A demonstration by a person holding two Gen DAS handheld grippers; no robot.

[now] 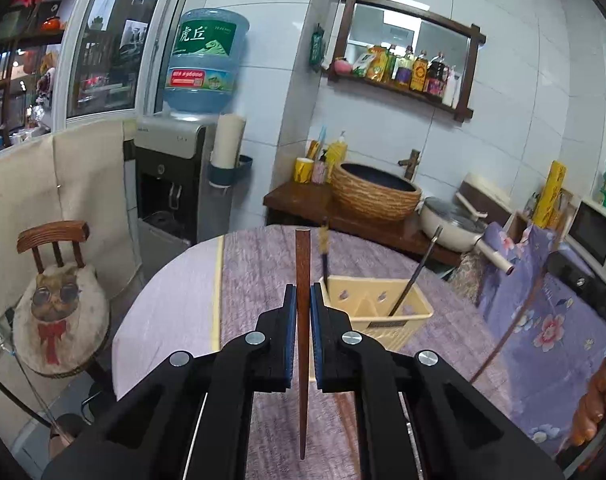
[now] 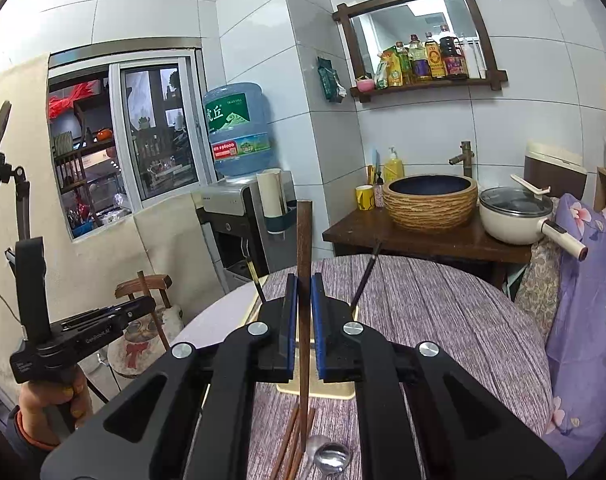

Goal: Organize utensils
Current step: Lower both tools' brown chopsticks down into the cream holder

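Left tongs (image 1: 303,300) clamped on one brown wooden chopstick (image 1: 302,280), held upright, thick end up, thin tip hanging below the pads. Right tongs (image 2: 303,292) likewise clamped on a second brown chopstick (image 2: 304,260), also upright, gripped around mid-length.

Handling, my judgement: both sticks light, stiff, smooth-finished. They taper, so a grip near the thin end could let them pivot or slide. The present hold around the middle, on the thicker part, looks the safest.

Outward from the left tongs: the cream utensil holder (image 1: 377,312) stands on the desk (image 1: 263,264) just beyond and to the right of my chopstick. Two dark utensils already lean in it. Its open top sits lower than the stick's tip, a short way off.

From the right tongs: the holder is mostly hidden behind the jaws, directly ahead. Below them, on the desk, more brown chopsticks (image 2: 291,444) and a metal spoon (image 2: 331,456) lie loose, not yet sorted.

My left hand (image 2: 51,400) shows off to the left, well apart.
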